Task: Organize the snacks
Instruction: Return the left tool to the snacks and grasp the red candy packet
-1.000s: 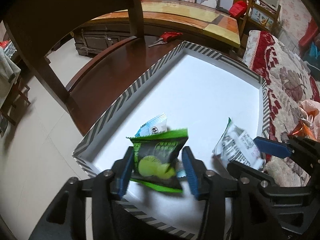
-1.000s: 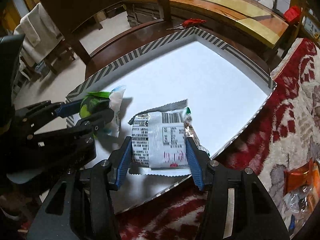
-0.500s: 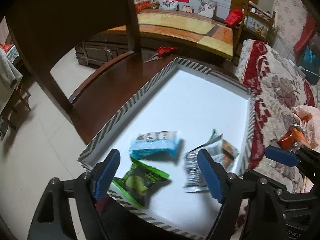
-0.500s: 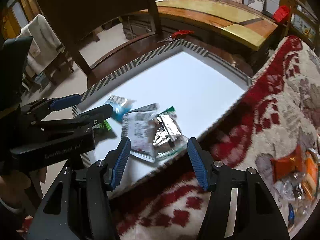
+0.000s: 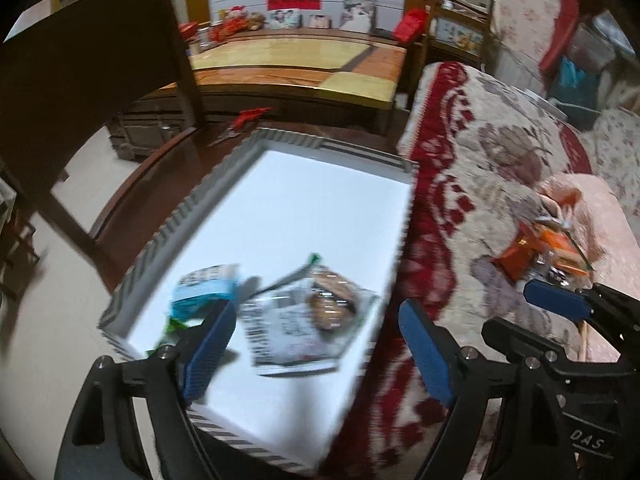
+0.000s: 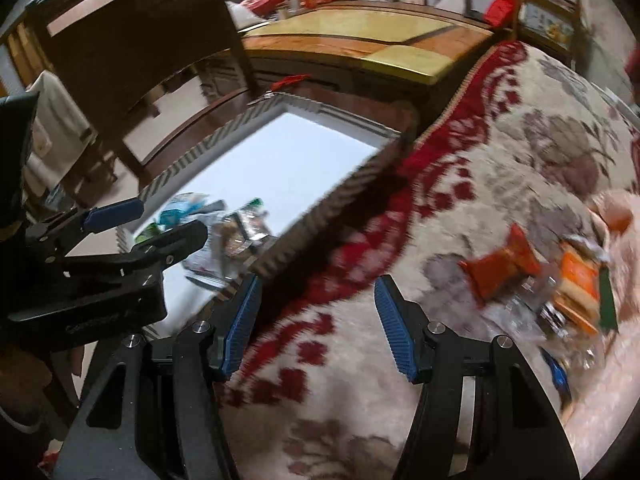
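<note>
A white box with a striped rim (image 5: 192, 200) sits on a dark wooden seat. In its near end lie a blue packet (image 5: 204, 290), a white-and-grey packet (image 5: 296, 320) and a green packet (image 5: 172, 326), half hidden by a finger. My left gripper (image 5: 316, 308) hovers above them, jaws opening, nothing between them. My right gripper (image 6: 318, 284) is open and empty over the red-and-cream floral cover (image 6: 400, 380), right of the box. A pile of loose snacks lies further right, with an orange packet (image 6: 504, 264) on its near side.
A dark wooden chair back (image 5: 100, 60) rises left of the box. Red-handled scissors (image 5: 244, 118) lie on the seat beyond it. A long glossy wooden table (image 5: 304, 68) stands behind. The pale floor (image 5: 36, 320) drops away at the left.
The left gripper let go of the green packet and the right let go of the white-and-grey one; both now lie in the box. Both grippers opened, rose and swung right towards the cover.
</note>
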The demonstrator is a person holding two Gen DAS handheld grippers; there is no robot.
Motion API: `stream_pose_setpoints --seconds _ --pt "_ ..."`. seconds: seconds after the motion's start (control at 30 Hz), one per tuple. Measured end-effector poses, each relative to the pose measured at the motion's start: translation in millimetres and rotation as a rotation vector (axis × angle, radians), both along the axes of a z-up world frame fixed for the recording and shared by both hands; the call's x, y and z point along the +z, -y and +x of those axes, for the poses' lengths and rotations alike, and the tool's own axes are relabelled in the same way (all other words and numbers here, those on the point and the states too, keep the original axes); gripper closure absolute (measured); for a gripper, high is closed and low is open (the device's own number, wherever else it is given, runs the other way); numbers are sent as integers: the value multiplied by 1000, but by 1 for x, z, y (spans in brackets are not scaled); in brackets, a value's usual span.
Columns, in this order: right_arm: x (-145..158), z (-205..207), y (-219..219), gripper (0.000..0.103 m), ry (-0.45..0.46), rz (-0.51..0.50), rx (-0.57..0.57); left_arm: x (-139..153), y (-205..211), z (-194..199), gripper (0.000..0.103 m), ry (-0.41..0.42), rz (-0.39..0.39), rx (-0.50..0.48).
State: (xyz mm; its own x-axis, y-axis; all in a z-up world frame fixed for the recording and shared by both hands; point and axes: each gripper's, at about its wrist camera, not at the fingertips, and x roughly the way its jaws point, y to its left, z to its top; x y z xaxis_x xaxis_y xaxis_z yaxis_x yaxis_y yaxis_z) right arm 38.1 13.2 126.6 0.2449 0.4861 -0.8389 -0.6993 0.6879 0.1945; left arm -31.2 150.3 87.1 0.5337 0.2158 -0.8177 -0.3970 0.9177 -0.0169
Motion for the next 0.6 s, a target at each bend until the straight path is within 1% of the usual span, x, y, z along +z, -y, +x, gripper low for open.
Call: stream_pose_setpoints --seconds 0.13,0.3,0.43,0.6 --pt "-2 7 28 44 11 -17 -56 1 25 11 18 -3 -5 -54" --pt "-6 15 62 44 0 -19 -127 -1 56 23 18 -11 -7 -119" --pt "-10 20 89 44 2 -39 -180 -5 78 33 18 -23 -16 -165" --pt "-16 24 120 44 -3 -55 -234 -11 101 44 18 -37 -44 -219"
